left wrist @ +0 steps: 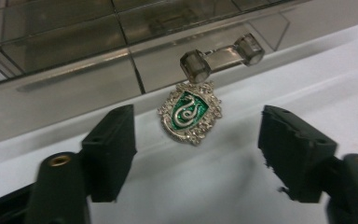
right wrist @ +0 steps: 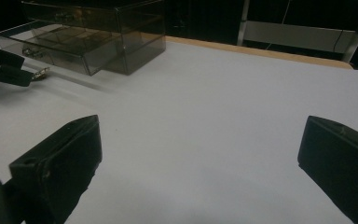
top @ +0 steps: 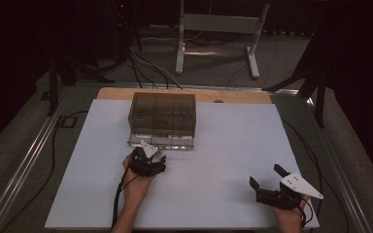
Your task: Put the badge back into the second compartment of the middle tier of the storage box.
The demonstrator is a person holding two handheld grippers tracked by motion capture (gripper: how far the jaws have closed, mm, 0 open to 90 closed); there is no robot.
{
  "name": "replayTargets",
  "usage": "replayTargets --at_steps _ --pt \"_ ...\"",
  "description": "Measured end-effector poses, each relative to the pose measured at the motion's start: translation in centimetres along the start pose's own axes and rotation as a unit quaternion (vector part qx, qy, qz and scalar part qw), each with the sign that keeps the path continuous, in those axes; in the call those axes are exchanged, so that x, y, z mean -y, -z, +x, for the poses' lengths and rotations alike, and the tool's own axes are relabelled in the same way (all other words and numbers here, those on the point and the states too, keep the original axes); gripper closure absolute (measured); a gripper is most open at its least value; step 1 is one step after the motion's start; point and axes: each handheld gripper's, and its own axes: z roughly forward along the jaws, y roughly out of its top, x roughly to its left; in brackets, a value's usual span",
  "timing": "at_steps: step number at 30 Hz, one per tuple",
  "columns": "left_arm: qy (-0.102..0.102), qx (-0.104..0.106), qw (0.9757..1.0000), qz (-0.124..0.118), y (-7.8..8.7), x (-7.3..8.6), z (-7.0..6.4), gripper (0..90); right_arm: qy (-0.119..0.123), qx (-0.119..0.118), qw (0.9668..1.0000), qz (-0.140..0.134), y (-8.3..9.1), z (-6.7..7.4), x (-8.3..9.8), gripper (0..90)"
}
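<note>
A silver crest badge with a green enamel snake lies flat on the white table top, just in front of the clear handle of a smoky plastic drawer. My left gripper stands open around it, one jaw on each side, and neither pad touches the badge. From above, the left gripper sits at the pulled-out bottom drawer of the drawer box. My right gripper rests open and holds nothing near the table's front right; its own view looks across bare white surface.
The white board covers a wooden table with metal rails along its sides. Cables run on the floor at left and behind. A grey metal stand is behind the table. The right gripper view shows the drawer box far left.
</note>
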Motion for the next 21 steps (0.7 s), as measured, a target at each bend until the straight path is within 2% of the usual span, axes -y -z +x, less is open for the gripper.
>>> replayTargets --at_steps 5,14,21 --pt "0.009 -0.012 0.9998 0.011 -0.4 -0.2 -0.1 37.8 0.000 0.000 1.0000 0.000 0.0 0.0 0.0 0.0" --pt "0.012 -0.001 0.9998 0.018 -1.1 -0.7 -0.3 46.1 0.001 0.001 1.0000 0.001 0.0 0.0 0.0 0.0" --pt "0.015 -0.003 0.9997 0.019 -1.5 -1.0 -0.5 47.5 0.001 0.002 1.0000 0.001 0.0 -0.1 0.0 0.0"
